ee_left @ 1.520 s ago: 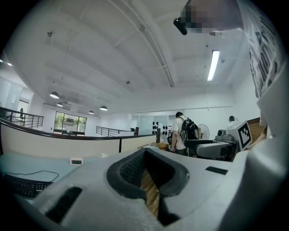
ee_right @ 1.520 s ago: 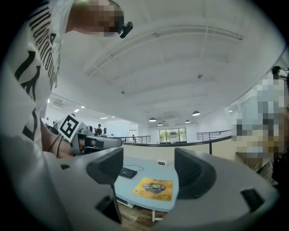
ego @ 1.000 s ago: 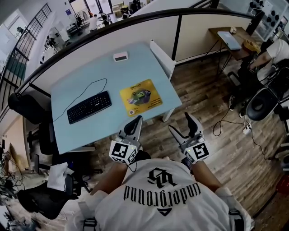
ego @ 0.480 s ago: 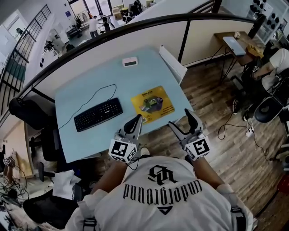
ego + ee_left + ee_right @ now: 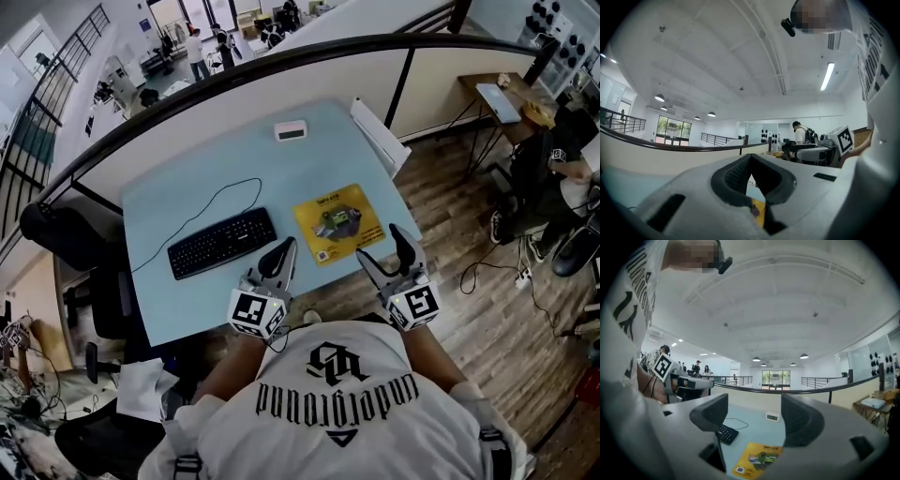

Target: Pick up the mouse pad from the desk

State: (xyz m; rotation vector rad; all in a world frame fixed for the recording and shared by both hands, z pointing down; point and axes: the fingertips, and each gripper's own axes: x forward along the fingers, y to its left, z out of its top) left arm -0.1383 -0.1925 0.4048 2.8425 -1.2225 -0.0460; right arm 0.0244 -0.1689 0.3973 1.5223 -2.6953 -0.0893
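The yellow mouse pad (image 5: 340, 225) lies flat near the front right of the pale blue desk (image 5: 206, 178). Both grippers hover level at the desk's near edge, apart from the pad. My left gripper (image 5: 283, 251) is shut with nothing in it, its tip just left of the pad's near corner. My right gripper (image 5: 386, 251) stands open and empty at the pad's near right side. In the right gripper view the mouse pad (image 5: 757, 459) shows low between the spread jaws of the right gripper (image 5: 754, 416). The left gripper (image 5: 751, 159) hides all but a yellow sliver of the mouse pad (image 5: 758, 213).
A black keyboard (image 5: 222, 242) with a cable lies left of the pad, and a small white clock (image 5: 291, 130) sits at the desk's back. Black office chairs (image 5: 56, 230) stand left. A white panel (image 5: 380, 136) leans at the desk's right edge. Cables (image 5: 487, 272) lie on the wooden floor.
The desk and the pad have come closer to both grippers and shifted right in the head view. The grippers now reach the desk's near edge. Jaw states are unchanged.
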